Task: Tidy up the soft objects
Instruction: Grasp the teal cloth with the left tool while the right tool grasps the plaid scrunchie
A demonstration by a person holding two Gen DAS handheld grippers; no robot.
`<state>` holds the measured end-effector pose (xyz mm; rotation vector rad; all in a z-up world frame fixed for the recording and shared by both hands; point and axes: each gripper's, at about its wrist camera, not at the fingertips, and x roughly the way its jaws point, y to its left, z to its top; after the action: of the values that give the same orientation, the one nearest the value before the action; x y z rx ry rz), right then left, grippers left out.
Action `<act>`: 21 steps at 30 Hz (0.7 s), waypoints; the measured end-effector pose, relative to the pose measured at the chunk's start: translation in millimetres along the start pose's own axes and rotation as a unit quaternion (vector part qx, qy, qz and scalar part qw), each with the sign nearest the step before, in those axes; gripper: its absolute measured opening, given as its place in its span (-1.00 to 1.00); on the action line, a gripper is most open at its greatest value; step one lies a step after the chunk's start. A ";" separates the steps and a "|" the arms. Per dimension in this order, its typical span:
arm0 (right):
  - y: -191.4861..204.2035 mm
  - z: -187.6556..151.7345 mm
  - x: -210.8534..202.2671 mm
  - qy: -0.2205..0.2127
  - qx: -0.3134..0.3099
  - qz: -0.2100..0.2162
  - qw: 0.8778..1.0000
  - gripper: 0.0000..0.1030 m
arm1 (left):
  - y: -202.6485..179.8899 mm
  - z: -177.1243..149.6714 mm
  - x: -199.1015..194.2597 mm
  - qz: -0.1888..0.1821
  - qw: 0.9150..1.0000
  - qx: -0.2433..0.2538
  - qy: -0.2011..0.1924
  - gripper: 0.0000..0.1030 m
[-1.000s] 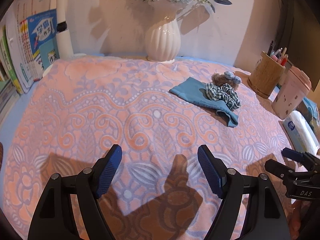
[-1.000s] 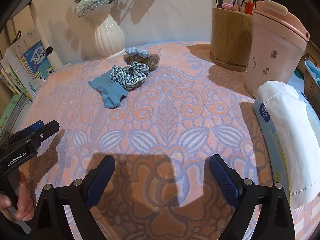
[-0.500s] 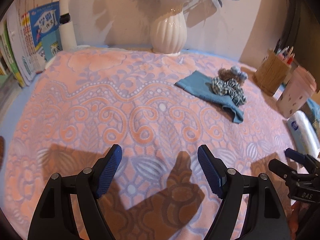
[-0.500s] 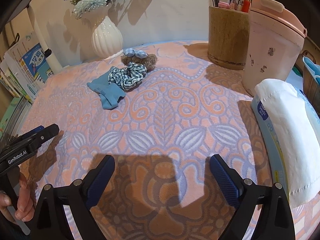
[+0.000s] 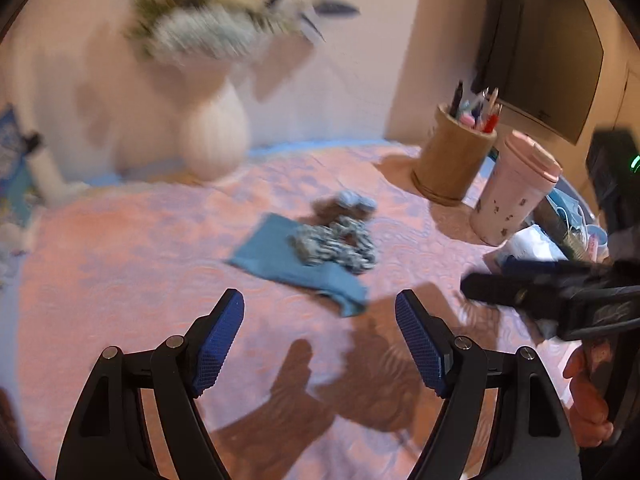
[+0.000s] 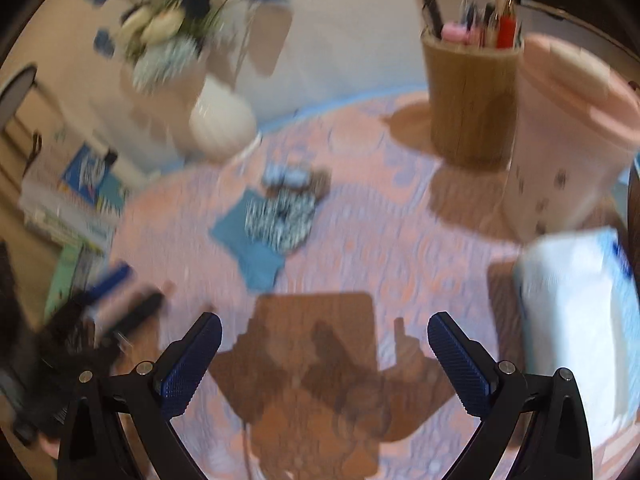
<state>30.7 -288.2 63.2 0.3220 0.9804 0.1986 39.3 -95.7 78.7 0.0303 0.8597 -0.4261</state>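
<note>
Checked scrunchie [image 5: 334, 245] on blue cloth [image 5: 296, 266], 2 grippers' jaws empty

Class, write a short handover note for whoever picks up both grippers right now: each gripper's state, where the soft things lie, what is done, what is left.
Left gripper: open, empty, above the patterned cloth.
Right gripper: open, empty; its jaws have just been opening wider, nothing between them.
Soft things: blue cloth flat mid-table; checked scrunchie on top of it; small brown plush just behind, touching the pile. The views are blurred, so fine detail is unclear.
Done: nothing picked up so far.
Left: grasp and sort all three.
</note>
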 end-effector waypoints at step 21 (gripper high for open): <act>23.9 47.5 111.2 0.001 -0.029 -0.010 1.000 0.94 | -2.0 -1.5 73.7 -0.017 0.999 -0.016 0.028 0.45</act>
<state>130.6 -240.0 9.3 0.2594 0.9774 0.2081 79.8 -123.1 23.6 -0.0008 0.9221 -0.4445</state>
